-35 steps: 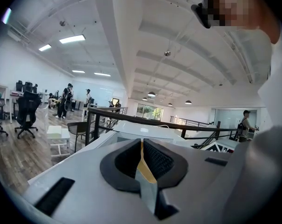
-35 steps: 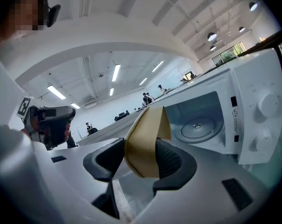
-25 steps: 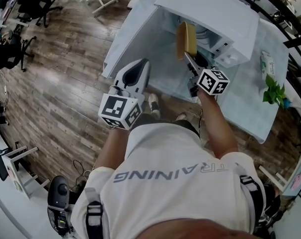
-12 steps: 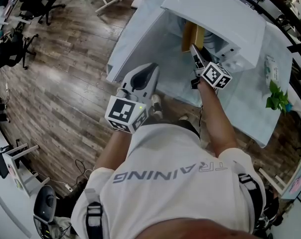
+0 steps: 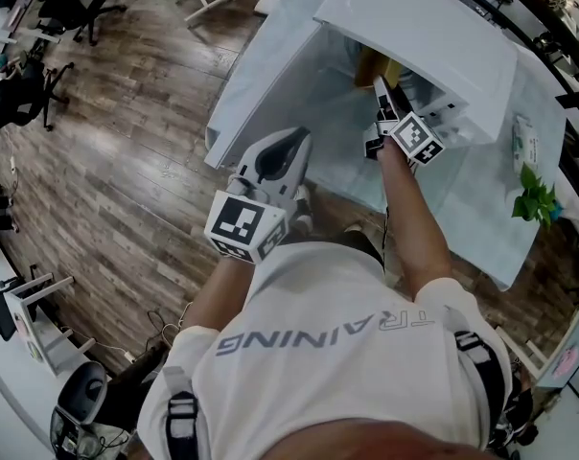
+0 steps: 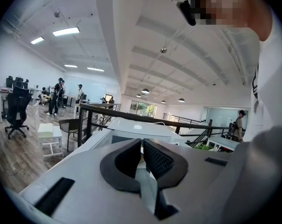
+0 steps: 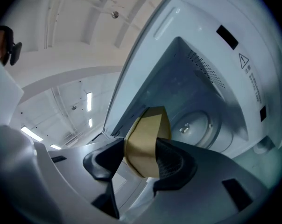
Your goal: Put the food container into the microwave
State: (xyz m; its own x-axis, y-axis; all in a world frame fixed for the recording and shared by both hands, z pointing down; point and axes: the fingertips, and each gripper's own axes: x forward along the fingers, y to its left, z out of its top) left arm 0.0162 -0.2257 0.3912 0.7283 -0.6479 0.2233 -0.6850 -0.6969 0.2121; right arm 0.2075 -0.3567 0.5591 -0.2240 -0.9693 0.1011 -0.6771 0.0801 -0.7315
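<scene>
A white microwave (image 5: 419,27) stands on the table with its door swung open. In the head view my right gripper (image 5: 383,103) reaches into the opening, shut on the tan paper food container (image 5: 374,65), which is half hidden under the microwave's top. The right gripper view shows the container (image 7: 146,136) pinched between both jaws of my right gripper (image 7: 141,161), just inside the cavity, with the round turntable (image 7: 193,125) beyond it. My left gripper (image 5: 282,151) hangs back over the table's front edge. In its own view the left gripper (image 6: 142,149) is shut and holds nothing.
A pale blue cloth covers the table (image 5: 270,75). A small green plant (image 5: 529,175) and a white packet (image 5: 524,134) sit at the table's right side. Wooden floor (image 5: 107,161) lies to the left, with office chairs (image 5: 59,3) beyond.
My right gripper has carried the container forward, from in front of the microwave into its opening. The left gripper has drifted slightly right.
</scene>
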